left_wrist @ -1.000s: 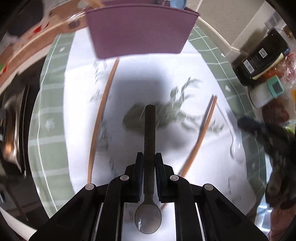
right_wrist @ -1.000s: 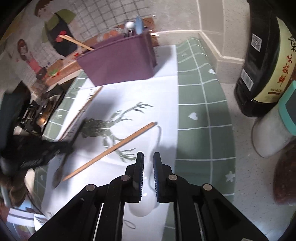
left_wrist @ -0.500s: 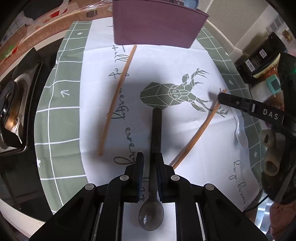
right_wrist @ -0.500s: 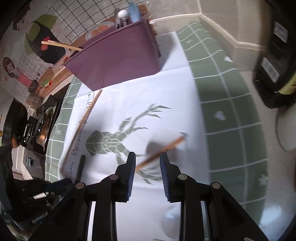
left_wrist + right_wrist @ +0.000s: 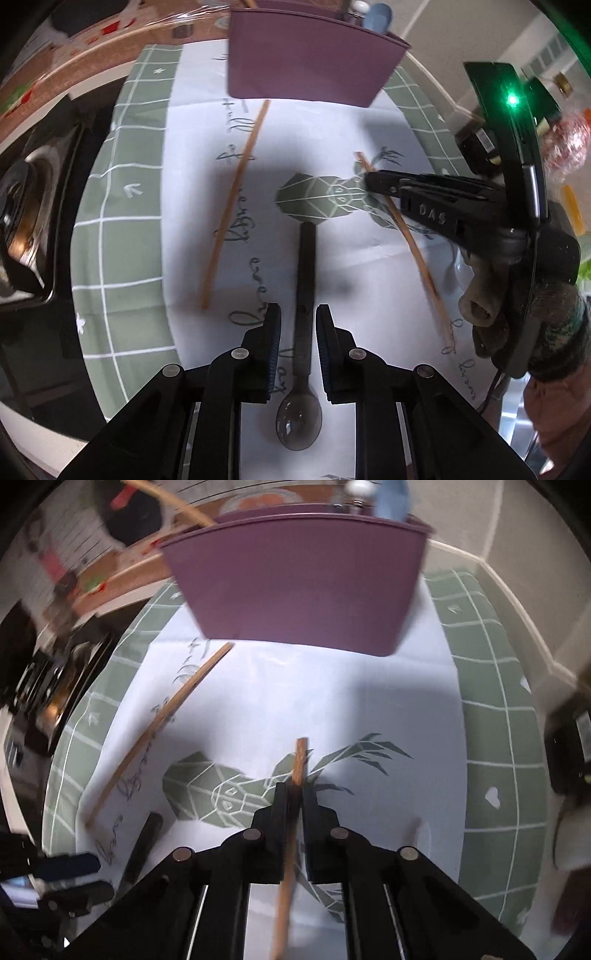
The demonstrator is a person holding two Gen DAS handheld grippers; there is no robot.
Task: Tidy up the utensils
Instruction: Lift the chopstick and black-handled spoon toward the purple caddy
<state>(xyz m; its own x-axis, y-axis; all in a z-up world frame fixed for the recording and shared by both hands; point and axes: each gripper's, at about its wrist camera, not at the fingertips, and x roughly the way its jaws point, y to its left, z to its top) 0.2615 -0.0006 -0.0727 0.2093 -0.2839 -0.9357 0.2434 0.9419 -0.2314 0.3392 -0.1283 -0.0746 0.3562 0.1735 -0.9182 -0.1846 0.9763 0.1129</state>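
Your left gripper (image 5: 298,322) is released: fingers (image 5: 272,332) spread either side of the spoon (image 5: 306,295), w/ gaps showing, not touching it. Spoon lies flat on the cloth (image 5: 332,122), dark handle pointing toward the bin (image 5: 310,66) at the cloth's far edge, bowl at the near edge, under the gripper. Handle tip reaches the printed deer head mid-cloth.

Your right gripper (image 5: 295,794) is clenched on a chopstick (image 5: 298,760); the stick runs back betw. the fingers (image 5: 279,805), its tip poking out just past them, above the deer print. From the left cam, that same chopstick (image 5: 406,236) slants over the cloth's right side w/ the right gripper (image 5: 369,181) pinching it near the far end. Can't tell if its near end touches the cloth.

2nd chopstick (image 5: 236,199) lies loose on the cloth's left side, far end just beside the bin's base, well apart from the spoon. Bin holds a few utensils at its right end, plus a stick (image 5: 166,498) leaning out left.
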